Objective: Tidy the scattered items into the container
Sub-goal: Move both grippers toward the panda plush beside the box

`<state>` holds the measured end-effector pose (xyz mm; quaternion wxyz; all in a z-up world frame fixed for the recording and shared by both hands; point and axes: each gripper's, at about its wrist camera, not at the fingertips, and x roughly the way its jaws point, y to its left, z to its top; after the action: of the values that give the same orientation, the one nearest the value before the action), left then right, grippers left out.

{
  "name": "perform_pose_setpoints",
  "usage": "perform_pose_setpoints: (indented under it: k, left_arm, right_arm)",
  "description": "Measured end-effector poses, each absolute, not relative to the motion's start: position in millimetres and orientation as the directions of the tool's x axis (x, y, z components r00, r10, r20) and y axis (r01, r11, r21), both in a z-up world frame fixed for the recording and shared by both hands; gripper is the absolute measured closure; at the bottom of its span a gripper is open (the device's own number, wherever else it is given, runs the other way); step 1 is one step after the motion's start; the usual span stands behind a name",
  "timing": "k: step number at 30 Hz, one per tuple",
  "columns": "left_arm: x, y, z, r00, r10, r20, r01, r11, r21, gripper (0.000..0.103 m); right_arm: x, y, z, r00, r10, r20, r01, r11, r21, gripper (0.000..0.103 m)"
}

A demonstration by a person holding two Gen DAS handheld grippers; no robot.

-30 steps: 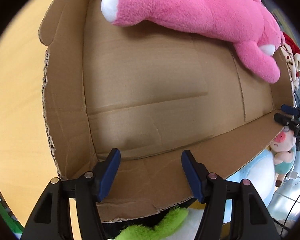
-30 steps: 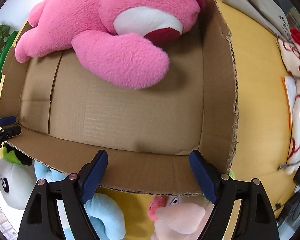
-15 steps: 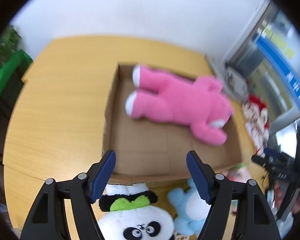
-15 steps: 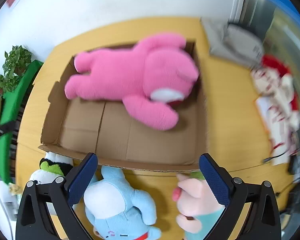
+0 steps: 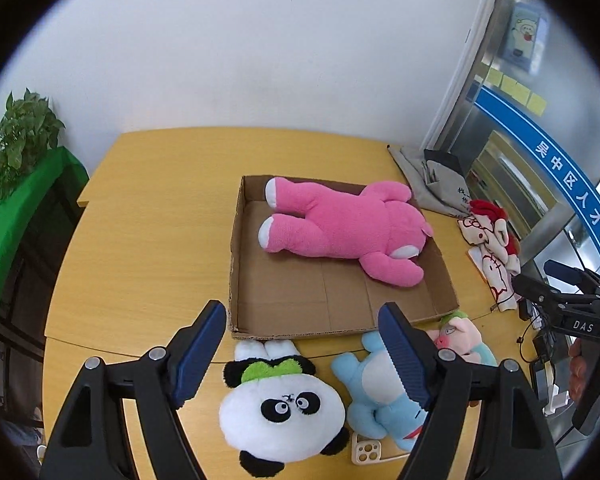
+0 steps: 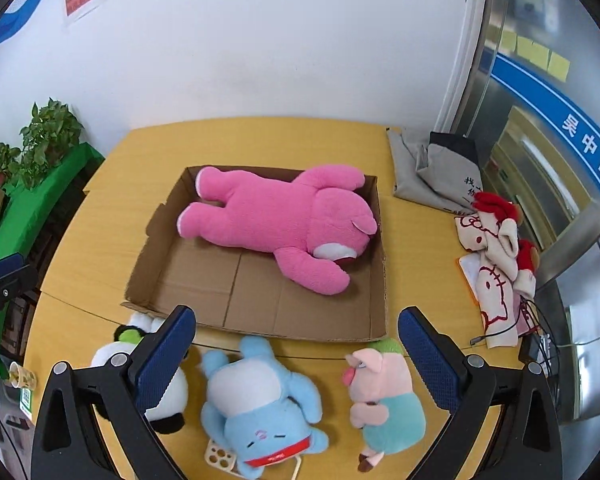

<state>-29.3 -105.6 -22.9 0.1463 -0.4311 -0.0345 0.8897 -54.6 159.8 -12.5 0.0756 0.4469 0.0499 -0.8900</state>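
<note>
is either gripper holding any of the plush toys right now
No, nothing is held. The left gripper, its jaws opening, and the right gripper are both empty above the table.

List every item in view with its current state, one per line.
Cardboard box: open, on table.
Pink bear: lying inside box.
Panda: on table, outside box.
Blue toy: on table, outside.
Pig: on table, outside.
Left gripper: opening, empty.
Right gripper: open, empty.

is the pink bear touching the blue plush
Apart. The right wrist view shows the pink bear inside the cardboard box, the blue plush outside its near wall.
</note>
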Motion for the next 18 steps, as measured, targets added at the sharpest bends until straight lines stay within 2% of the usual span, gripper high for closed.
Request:
perform_pose_setpoints:
  k: [6,13,18]
  left_arm:
    - [-4,-116,-9,-0.608,0.308,-0.732,-0.245,-0.95,-0.196,0.024]
    - [4,-132,-27,-0.562,0.343,-0.753,-0.229,-0.939,-0.257,0.024]
    - [7,-148,-56,-0.504,0.389,-0.771,-0.191,-0.921,-0.339,0.024]
  right_arm:
    - [-35,146,-5,-0.608,-0.105,-0.787,0.185,-0.983,-0.012,0.0]
    - [-22,128,-14,-0.581,-0.16,-0.798,0.246,-0.969,0.015,0.0]
    - [-11,101,-46,-0.414,-0.308,-0.856,0.411,-0.903,0.126,0.0]
